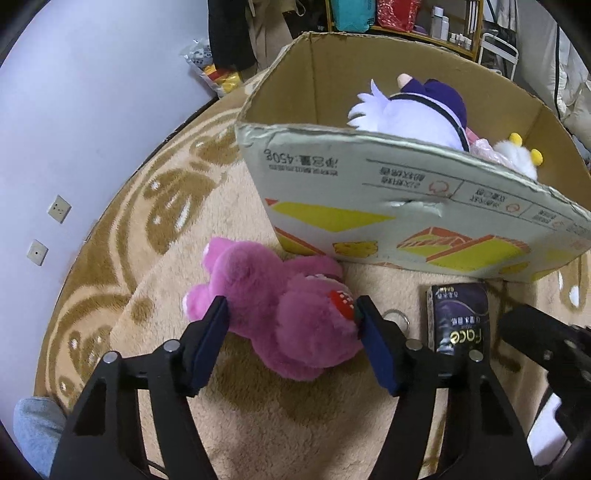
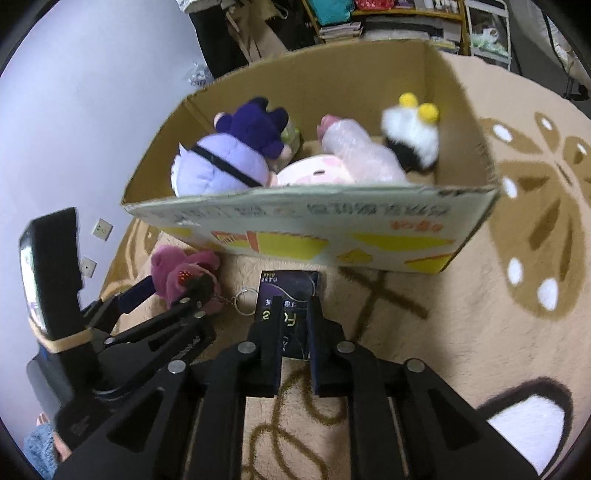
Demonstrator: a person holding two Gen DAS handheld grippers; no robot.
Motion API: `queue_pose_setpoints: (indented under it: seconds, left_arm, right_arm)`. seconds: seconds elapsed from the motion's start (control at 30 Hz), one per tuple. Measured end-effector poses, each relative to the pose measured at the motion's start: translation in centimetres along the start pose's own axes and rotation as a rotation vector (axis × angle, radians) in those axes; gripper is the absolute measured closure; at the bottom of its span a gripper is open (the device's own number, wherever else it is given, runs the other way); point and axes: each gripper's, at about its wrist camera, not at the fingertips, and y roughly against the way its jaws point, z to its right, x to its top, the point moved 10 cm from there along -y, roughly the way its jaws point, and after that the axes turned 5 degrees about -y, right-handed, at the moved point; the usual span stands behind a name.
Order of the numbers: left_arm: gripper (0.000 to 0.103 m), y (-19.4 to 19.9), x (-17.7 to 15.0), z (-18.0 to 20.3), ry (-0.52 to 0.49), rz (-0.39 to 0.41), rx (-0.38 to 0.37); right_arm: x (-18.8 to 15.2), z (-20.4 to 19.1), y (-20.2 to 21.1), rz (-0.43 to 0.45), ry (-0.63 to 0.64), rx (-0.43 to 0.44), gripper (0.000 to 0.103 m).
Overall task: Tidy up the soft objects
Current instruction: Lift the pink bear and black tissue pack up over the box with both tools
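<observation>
A pink plush bear (image 1: pixel 280 314) with a strawberry patch lies on the rug in front of a cardboard box (image 1: pixel 369 206). My left gripper (image 1: pixel 291 317) is open with its fingers on both sides of the bear, touching its fur. A dark tissue pack (image 1: pixel 458 317) lies to the right of the bear. In the right wrist view my right gripper (image 2: pixel 293 317) straddles the tissue pack (image 2: pixel 288 291), its jaws narrow around it. The box (image 2: pixel 314 229) holds a purple plush (image 2: pixel 229 158), a pink plush (image 2: pixel 351 162) and a white plush with yellow horns (image 2: pixel 413 136).
A metal key ring (image 1: pixel 397 317) lies between the bear and the tissue pack. The beige patterned rug (image 2: pixel 517 258) covers the floor. A white wall (image 1: pixel 74 129) with sockets is to the left. Shelves and bags (image 2: pixel 369 22) stand behind the box.
</observation>
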Motion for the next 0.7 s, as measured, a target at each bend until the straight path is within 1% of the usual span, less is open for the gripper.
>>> queue_pose_setpoints:
  seconds: [0.07, 0.13, 0.17, 0.33, 0.47, 0.5, 0.53, 0.57, 0.63, 0.7]
  left_arm:
    - [0.039, 0.0, -0.1, 0.0, -0.005, -0.002, -0.004]
    - [0.041, 0.2, -0.2, 0.0, -0.009, -0.002, -0.01]
    - [0.042, 0.3, -0.3, 0.1, -0.011, -0.002, -0.013]
    - [0.047, 0.5, -0.4, 0.1, -0.018, -0.001, -0.03]
    - [0.053, 0.7, -0.7, 0.4, -0.03, -0.003, -0.038]
    - [0.055, 0.7, -0.8, 0.5, -0.036, -0.004, -0.041]
    - [0.063, 0.7, -1.0, 0.6, -0.038, -0.012, -0.052]
    - [0.063, 0.7, -1.1, 0.6, -0.037, -0.012, -0.054]
    - [0.065, 0.8, -1.1, 0.6, -0.043, -0.009, -0.057]
    - [0.065, 0.8, -1.2, 0.6, -0.04, -0.008, -0.066]
  right_arm:
    - [-0.2, -0.1, -0.6, -0.015, -0.002, 0.005, 0.084]
    - [-0.2, -0.3, -1.1, -0.027, -0.004, 0.017, 0.067]
    - [-0.2, -0.4, -1.2, -0.026, -0.003, 0.019, 0.065]
    - [-0.2, -0.6, -2.1, -0.036, 0.012, 0.013, 0.064]
    - [0.0, -0.4, -3.3, -0.045, 0.01, -0.013, 0.064]
    - [0.2, -0.4, -3.4, -0.045, 0.009, -0.011, 0.064]
    - [0.2, -0.6, -3.5, -0.045, 0.005, -0.004, 0.064]
    - [0.4, -0.7, -3.7, -0.048, 0.0, 0.004, 0.063]
    - [0.4, -0.7, -4.0, -0.055, 0.001, -0.001, 0.057]
    - [-0.2, -0.6, -4.9, -0.101, 0.012, -0.014, 0.057]
